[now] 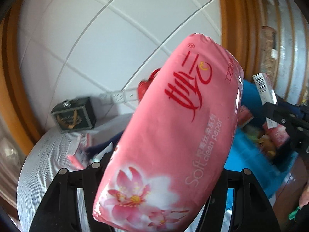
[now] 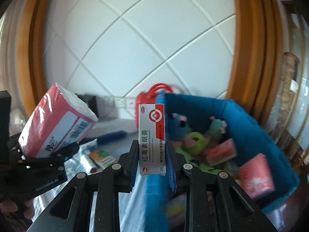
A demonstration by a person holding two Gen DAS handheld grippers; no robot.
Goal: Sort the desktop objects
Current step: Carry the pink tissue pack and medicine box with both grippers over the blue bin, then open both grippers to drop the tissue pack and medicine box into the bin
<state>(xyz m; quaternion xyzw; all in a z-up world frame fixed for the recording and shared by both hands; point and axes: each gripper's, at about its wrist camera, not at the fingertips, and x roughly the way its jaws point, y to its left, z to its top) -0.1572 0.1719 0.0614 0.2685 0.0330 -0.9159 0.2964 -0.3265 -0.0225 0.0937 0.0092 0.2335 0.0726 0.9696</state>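
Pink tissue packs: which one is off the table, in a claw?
The large pink tissue pack clamped in the left claw; the others lie inside the blue bin.

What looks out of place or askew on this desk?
Nothing spilled or damaged. The pink tissue pack sits tilted in the left tool; the ointment box stands upright in the right tool. Blue bin looks jumbled.

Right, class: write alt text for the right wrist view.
The right gripper pinches an upright eye ointment box before a blue fabric bin of plush toys. At left, the left gripper holds a pink tissue pack.
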